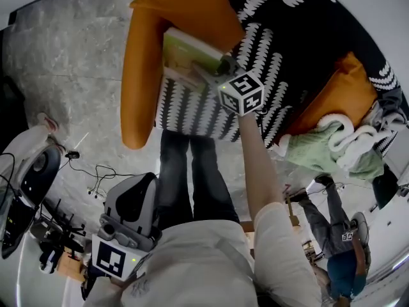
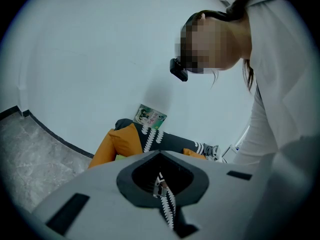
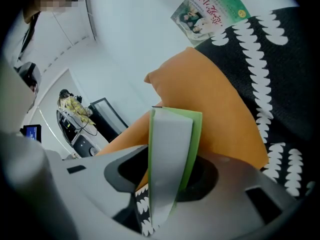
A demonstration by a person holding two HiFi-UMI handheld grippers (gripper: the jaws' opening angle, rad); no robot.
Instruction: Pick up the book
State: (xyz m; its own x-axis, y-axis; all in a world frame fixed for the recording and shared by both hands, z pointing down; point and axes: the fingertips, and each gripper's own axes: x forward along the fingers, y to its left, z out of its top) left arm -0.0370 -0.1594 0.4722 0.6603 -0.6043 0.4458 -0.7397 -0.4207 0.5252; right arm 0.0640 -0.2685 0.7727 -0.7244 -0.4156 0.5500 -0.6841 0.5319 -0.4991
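- the right gripper (image 1: 218, 66) reaches out to the green-covered book (image 1: 186, 51), and its jaws are closed on the book's near edge. the book stands edge-on between them, and its lower part is hidden by the gripper's housing.
- the book rests against an orange cushion (image 1: 153, 62) on a black cover with white leaf print (image 1: 284, 37). whether any of it lies under the cushion cannot be told.
- the left gripper (image 2: 164, 196) is held low by the person's body, well apart from the book. its jaws are almost together, with only a thin slit between them and nothing in it.
- a poster (image 3: 210, 6) on the wall is too small to read.
- a second person (image 1: 339, 248) is cut off at the head view's lower right edge.
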